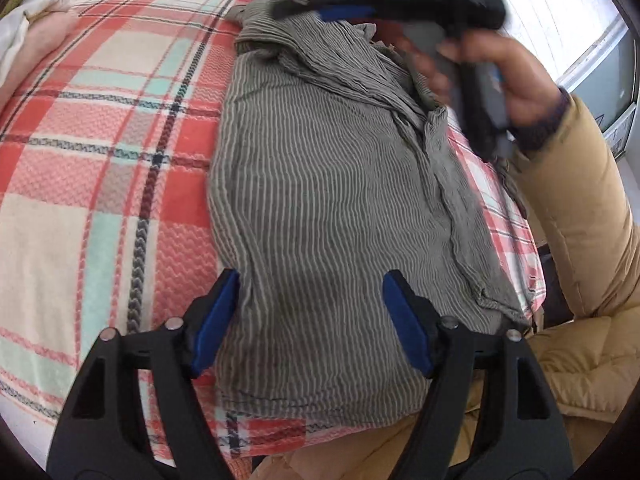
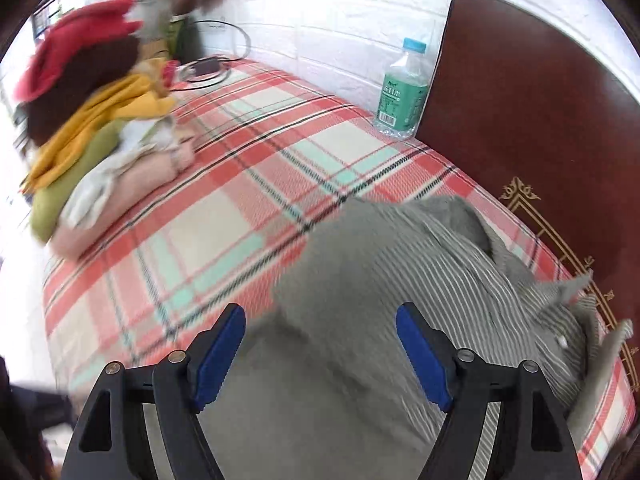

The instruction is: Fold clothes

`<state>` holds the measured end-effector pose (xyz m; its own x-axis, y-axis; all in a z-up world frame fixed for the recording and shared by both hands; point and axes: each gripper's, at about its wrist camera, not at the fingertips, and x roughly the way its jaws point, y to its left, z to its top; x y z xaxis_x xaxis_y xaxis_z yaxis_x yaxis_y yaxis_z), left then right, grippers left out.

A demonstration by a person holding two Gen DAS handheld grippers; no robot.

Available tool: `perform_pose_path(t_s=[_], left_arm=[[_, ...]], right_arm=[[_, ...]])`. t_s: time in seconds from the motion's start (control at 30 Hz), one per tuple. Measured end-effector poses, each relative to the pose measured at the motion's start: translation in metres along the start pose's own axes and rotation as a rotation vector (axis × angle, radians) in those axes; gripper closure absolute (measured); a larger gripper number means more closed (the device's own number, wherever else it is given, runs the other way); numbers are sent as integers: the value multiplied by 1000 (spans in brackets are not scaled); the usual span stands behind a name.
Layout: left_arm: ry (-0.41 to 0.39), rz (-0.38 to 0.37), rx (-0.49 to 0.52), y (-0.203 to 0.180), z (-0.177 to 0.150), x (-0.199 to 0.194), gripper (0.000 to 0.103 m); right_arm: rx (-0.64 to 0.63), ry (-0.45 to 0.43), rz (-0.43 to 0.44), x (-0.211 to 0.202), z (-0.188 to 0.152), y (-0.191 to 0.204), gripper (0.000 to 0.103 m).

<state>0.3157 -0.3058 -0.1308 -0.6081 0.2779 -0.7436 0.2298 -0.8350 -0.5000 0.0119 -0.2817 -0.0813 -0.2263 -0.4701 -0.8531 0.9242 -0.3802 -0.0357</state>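
Both tongs stand released and empty: the left gripper (image 1: 310, 322) hovers over the near end of the grey striped garment (image 1: 332, 200), the right gripper (image 2: 320, 354) above its far part. The garment lies partly folded on the plaid blanket (image 1: 100, 160). Thin, crinkled and limp, it looks light; a pinch at a hem corner should serve best.

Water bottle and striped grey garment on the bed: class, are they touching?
Apart. The right wrist view shows the water bottle upright by the headboard, with bare plaid blanket between it and the striped grey garment.
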Motion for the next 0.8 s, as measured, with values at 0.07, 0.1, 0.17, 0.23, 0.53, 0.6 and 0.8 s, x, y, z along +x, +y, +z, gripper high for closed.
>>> perform_pose_path(t_s=[0.07, 0.1, 0.17, 0.23, 0.53, 0.6, 0.8], left_arm=[[7, -9, -16, 6, 2, 1, 46], [11, -15, -24, 9, 4, 1, 52], [15, -35, -48, 17, 5, -2, 62], [19, -56, -62, 21, 6, -1, 64], [25, -166, -55, 10, 17, 4, 88], [13, -211, -42, 2, 22, 0, 88], [-9, -322, 84, -49, 42, -8, 88]], right_arm=[[23, 15, -3, 23, 14, 9, 23], [28, 22, -23, 32, 18, 9, 23], [27, 60, -72, 52, 26, 12, 23], [20, 88, -108, 68, 28, 13, 23], [136, 57, -55, 65, 15, -37, 89], [272, -17, 59, 44, 9, -65, 90], [603, -232, 359, -23, -41, -151, 90]])
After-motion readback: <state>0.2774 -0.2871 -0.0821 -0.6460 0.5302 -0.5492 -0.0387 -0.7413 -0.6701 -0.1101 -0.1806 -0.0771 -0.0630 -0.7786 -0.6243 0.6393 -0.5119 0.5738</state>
